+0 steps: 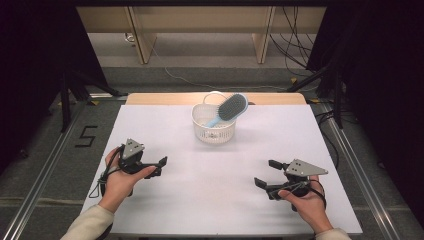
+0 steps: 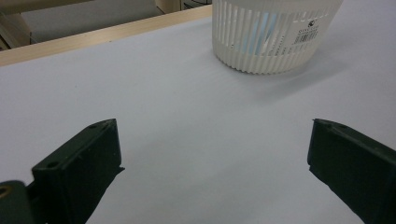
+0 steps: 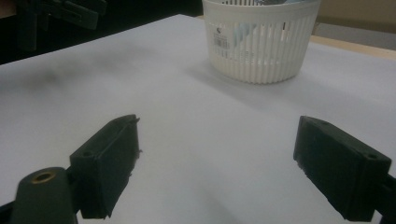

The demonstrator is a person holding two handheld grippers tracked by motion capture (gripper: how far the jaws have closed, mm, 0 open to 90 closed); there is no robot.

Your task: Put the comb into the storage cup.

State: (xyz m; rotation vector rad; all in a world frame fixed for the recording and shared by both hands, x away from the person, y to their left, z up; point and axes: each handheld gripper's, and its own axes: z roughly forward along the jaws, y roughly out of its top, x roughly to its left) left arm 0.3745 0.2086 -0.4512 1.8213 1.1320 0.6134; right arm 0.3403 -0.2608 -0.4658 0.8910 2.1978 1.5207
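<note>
Centrally, a white table stands on grey floor between dark curtains.

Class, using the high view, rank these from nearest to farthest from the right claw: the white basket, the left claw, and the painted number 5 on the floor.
Measured from the right claw:
1. White basket, ahead and to its left, at the table's far middle.
2. Left claw, across the table on the person's left.
3. Number 5, on the floor beyond the table's left edge.
</note>
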